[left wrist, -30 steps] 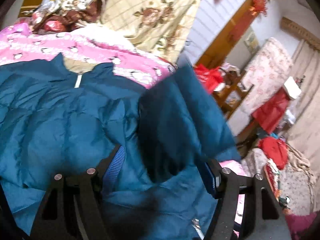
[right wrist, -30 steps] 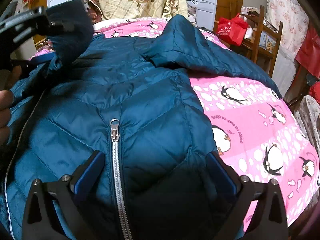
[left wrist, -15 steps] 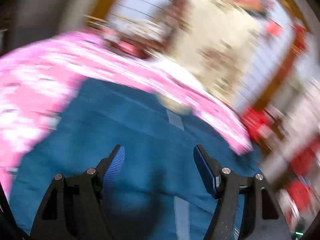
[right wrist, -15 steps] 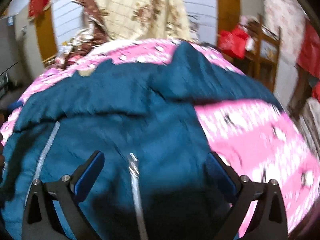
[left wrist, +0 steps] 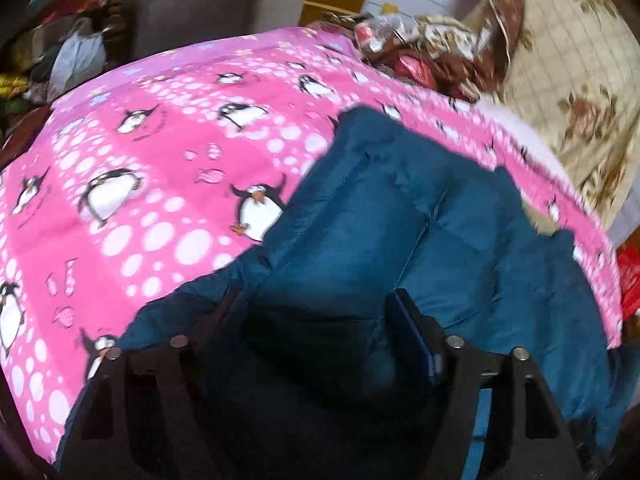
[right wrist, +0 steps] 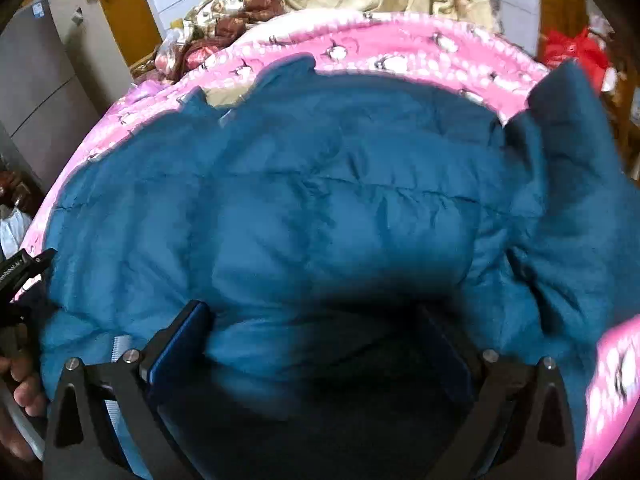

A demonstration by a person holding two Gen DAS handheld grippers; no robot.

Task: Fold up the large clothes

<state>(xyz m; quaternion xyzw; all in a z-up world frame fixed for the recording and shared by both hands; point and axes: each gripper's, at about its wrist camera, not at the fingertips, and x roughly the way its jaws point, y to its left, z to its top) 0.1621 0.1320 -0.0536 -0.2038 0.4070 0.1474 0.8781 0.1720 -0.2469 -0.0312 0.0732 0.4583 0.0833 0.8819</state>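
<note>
A teal quilted puffer jacket (right wrist: 340,200) lies spread on a pink penguin-print blanket (left wrist: 160,168). In the left wrist view the jacket (left wrist: 420,232) fills the lower right, and my left gripper (left wrist: 316,312) is open, with its jaws wide apart low over the jacket's left edge. In the right wrist view my right gripper (right wrist: 316,320) is open with its jaws wide, and a puffed fold of the jacket bulges between them. The jacket's right sleeve (right wrist: 568,152) is folded up at the right. The left gripper's body (right wrist: 20,272) shows at the left edge.
A cream floral quilt (left wrist: 572,80) and a brown patterned heap (right wrist: 232,28) are piled at the head of the bed. A grey cabinet (right wrist: 44,92) stands at the left. Red bags (right wrist: 572,46) sit beyond the bed's right side.
The left gripper let go of the sleeve it held up and swung left, down to the jacket's left edge. The right gripper moved forward over the jacket; the zipper is no longer between its jaws.
</note>
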